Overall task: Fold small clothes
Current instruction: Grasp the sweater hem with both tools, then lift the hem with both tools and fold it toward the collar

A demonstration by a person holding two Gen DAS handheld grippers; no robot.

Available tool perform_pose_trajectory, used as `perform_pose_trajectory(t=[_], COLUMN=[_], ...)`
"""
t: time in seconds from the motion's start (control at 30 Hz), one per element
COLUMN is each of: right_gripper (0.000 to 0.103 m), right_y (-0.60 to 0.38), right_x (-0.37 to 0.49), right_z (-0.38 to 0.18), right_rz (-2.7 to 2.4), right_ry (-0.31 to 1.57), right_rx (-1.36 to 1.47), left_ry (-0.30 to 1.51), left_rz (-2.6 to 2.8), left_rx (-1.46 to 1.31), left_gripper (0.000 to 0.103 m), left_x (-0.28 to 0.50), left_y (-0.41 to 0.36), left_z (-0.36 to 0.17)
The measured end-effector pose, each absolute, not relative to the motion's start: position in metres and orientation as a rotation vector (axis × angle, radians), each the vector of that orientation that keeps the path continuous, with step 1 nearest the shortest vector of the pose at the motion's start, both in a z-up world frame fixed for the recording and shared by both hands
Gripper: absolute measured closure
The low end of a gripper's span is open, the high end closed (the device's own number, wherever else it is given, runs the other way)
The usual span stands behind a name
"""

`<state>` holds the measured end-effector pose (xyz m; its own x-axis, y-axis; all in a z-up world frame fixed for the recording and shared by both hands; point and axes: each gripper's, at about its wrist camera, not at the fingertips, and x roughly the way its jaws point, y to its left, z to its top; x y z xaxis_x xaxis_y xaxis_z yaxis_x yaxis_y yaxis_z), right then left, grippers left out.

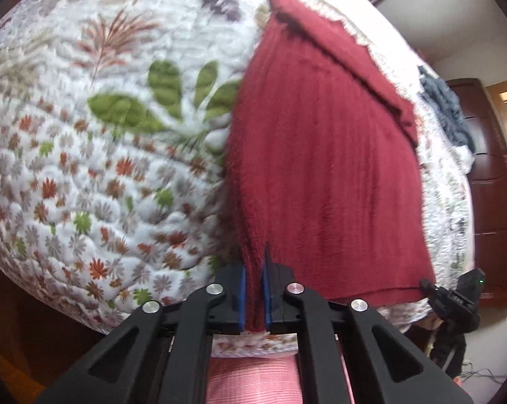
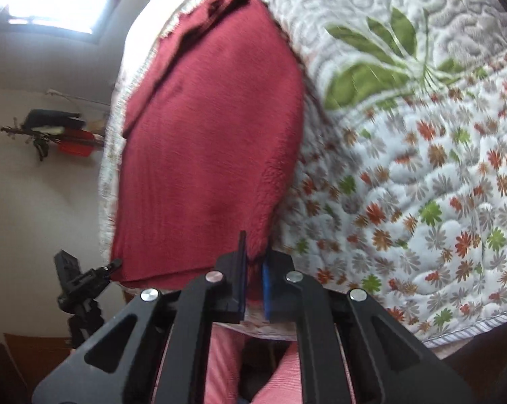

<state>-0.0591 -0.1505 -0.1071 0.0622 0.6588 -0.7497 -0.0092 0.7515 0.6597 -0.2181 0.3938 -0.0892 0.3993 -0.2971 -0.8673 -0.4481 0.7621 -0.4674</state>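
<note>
A dark red fleece garment [image 1: 324,155] lies flat on a floral quilt [image 1: 95,141], with a folded flap along its far edge. My left gripper [image 1: 254,269] is shut on the garment's near left corner, the cloth bunched between its blue pads. In the right wrist view the same red garment [image 2: 206,141] stretches away over the quilt [image 2: 421,168]. My right gripper [image 2: 253,259] is shut on its near right corner. Each gripper shows small in the other's view, the right gripper [image 1: 431,289] and the left gripper [image 2: 108,266] both at the garment's near edge.
A grey-blue piece of clothing [image 1: 445,111] lies farther along the quilt's edge. Dark wooden furniture [image 1: 492,181] stands beyond it. A wall rack with hanging things [image 2: 55,131] is at the left. The person's pink-trousered legs [image 2: 219,367] are below the grippers.
</note>
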Motion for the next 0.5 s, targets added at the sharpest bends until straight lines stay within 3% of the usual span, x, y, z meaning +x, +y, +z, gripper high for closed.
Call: perform_pose_trajectory(t=[0.27,0.5], right_gripper=[0.098,0.098], right_y=[-0.145,-0.131], right_x=[-0.009,0.055], right_z=[-0.066,-0.065], right_rz=[0.605,0.592], right_ry=[1.350,1.359], right_rx=[0.623,0.642], left_ry=[1.065,1.016], left_rz=[0.064,0.112], left_rx=[-0.785,-0.843], left_gripper=[0.096,0.096], left_x=[-0.186,-0.125], left_y=[0.413,0.433], left_z=[-0.049,-0.046])
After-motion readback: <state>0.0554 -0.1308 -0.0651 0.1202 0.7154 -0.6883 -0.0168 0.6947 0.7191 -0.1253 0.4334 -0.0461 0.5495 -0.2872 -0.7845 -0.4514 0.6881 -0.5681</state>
